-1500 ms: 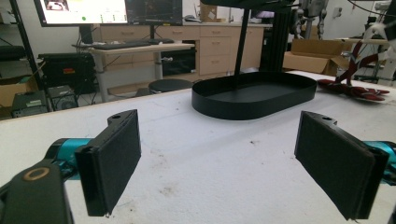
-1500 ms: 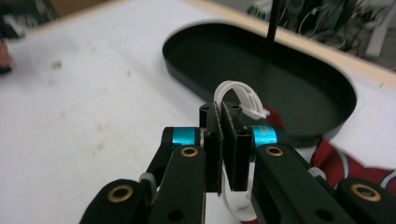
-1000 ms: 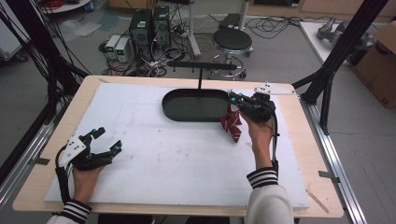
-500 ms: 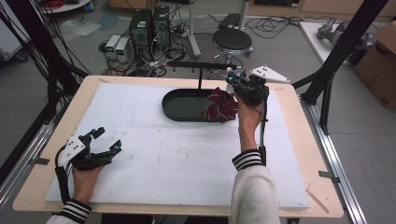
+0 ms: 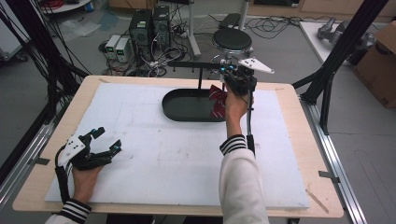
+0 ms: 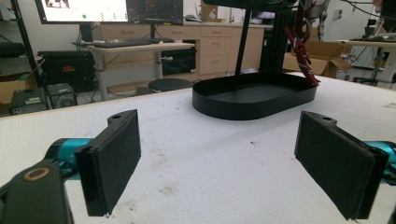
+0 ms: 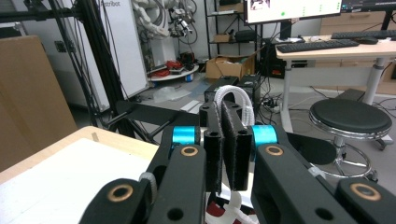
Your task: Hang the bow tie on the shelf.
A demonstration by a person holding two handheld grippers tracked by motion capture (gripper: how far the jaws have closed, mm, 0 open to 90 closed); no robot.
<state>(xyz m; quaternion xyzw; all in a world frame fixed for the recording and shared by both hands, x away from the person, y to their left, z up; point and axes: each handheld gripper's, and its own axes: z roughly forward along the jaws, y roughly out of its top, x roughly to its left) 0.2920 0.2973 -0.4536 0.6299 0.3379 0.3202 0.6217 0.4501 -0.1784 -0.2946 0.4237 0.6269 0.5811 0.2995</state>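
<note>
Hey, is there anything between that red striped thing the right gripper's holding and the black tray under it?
Nothing visible does. The right gripper holds the red striped cloth so that it hangs over the right end of the black tray, whose floor looks bare. The thin black post stands behind the tray, off to the side.

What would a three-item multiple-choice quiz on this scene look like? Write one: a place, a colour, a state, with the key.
1. Where does the red-and-white hanging item hang?
A. over the right end of the black tray
B. beside the left gripper
C. off the table's near edge

2. What colour is the tray?
A. white
B. black
C. blue

3. How do the left gripper's jaws stand?
A. shut on the item
B. shut on nothing
C. wide open

Key: 1 A, the high view shows it dangling from the right gripper above the tray's right end. 2 B, black in the high view and the left gripper view. 3 C, its pads stand far apart over bare table.
</note>
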